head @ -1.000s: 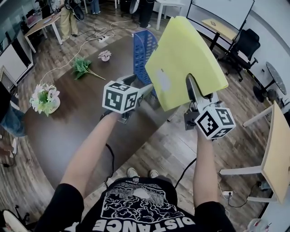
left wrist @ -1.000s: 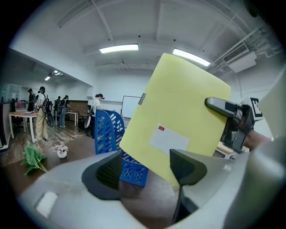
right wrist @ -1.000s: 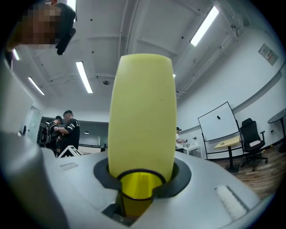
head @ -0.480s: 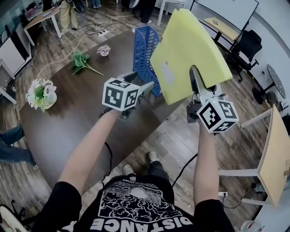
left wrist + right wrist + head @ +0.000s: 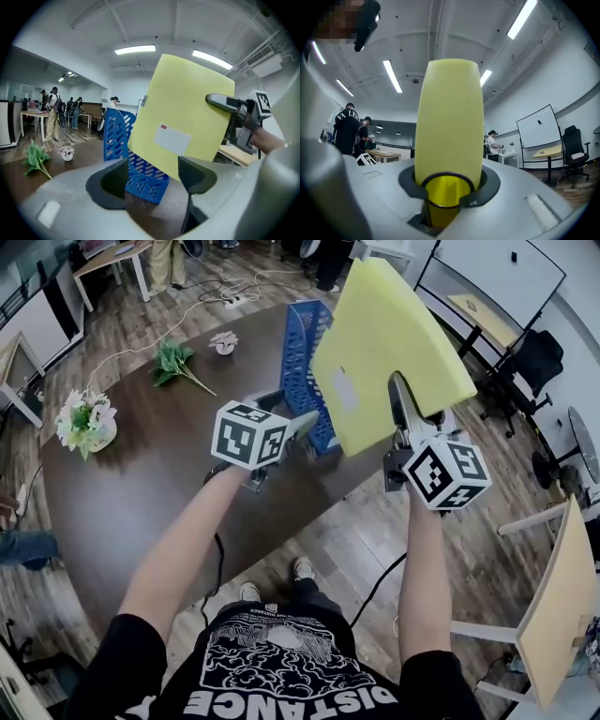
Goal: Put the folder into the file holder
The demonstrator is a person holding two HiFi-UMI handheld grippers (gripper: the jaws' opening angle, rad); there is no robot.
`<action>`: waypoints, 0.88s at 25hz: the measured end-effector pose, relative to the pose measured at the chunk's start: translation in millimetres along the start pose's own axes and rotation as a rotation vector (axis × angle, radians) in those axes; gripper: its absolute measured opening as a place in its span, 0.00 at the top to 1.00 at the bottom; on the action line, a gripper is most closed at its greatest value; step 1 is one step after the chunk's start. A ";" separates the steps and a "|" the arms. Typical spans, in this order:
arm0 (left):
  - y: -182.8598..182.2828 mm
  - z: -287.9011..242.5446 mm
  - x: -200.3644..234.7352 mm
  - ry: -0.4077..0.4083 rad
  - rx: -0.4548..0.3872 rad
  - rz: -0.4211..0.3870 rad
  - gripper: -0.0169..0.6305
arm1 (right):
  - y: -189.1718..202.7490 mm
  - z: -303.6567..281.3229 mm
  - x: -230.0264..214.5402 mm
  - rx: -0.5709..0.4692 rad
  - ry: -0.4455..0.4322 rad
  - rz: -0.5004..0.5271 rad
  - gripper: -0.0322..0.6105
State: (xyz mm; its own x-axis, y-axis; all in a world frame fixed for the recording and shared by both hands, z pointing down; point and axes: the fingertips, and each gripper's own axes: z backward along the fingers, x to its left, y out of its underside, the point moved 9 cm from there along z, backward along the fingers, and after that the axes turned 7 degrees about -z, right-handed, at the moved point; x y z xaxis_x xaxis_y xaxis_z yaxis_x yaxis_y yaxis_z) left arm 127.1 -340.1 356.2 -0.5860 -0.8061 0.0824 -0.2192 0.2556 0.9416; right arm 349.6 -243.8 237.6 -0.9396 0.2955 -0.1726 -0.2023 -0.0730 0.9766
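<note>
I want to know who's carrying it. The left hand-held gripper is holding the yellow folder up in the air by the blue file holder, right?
Not the left. The right hand-held gripper holds the yellow folder up in the air by the blue file holder, its jaws clamped on it in the right gripper view. The left hand-held gripper is open, empty.
</note>
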 end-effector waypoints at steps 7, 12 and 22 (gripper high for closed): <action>0.0 -11.8 7.9 -0.049 0.011 0.024 0.44 | 1.5 -30.8 -15.5 0.017 -0.049 -0.015 0.76; 2.3 -17.3 13.5 -0.077 0.019 0.039 0.45 | 4.1 -50.3 -21.1 0.026 -0.080 -0.017 0.76; -0.2 -20.2 24.7 -0.124 0.029 0.047 0.44 | 9.2 -83.8 -24.8 0.032 -0.126 -0.027 0.76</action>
State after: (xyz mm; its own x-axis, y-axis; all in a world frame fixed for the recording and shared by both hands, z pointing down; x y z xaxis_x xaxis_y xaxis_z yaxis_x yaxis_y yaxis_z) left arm 128.4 -370.8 364.6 -0.6876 -0.7213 0.0835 -0.2103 0.3080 0.9279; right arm 347.9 -331.6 240.0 -0.8916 0.4140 -0.1833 -0.2160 -0.0332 0.9758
